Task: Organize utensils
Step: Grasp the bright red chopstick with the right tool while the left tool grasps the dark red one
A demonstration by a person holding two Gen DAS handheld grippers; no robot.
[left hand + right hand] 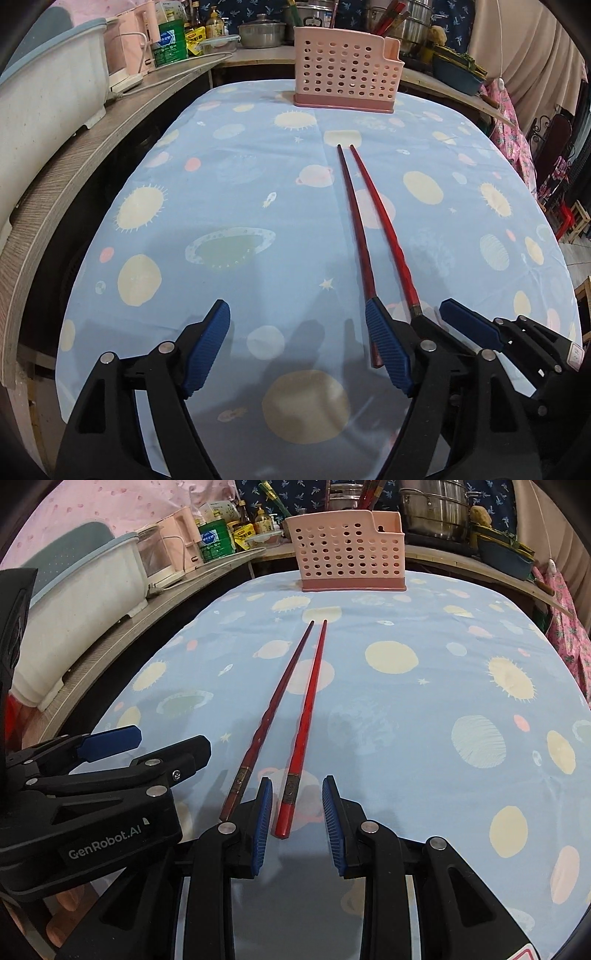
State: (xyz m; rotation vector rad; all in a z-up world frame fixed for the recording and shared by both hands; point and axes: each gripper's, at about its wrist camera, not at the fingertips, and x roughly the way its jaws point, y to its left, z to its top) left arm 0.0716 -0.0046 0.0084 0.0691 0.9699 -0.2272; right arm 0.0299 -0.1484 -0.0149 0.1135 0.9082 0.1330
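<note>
Two long red chopsticks lie side by side on the counter, which is draped in a smooth pale-blue cloth printed with cream suns, ringed planets and small stars. The darker chopstick is slim, glossy and slightly wavy along its lower half; the brighter chopstick just beside it is straighter, with a squared butt and a dull metallic band near that end. Their tapered tips point toward a pink plastic utensil holder, a rectangular caddy with a grid of round holes and a solid darker base, standing upright at the far edge of the cloth, well apart from the chopsticks. The left gripper has its ribbed blue fingers spread wide over bare cloth, nothing between them, and the darker chopstick's butt passes under the edge of its right-hand pad. The right gripper has its fingers apart on either side of the brighter chopstick's butt, with a gap on both sides, pads not pressing on it. Both grippers have black angular plastic bodies with round silver rivets.
</note>
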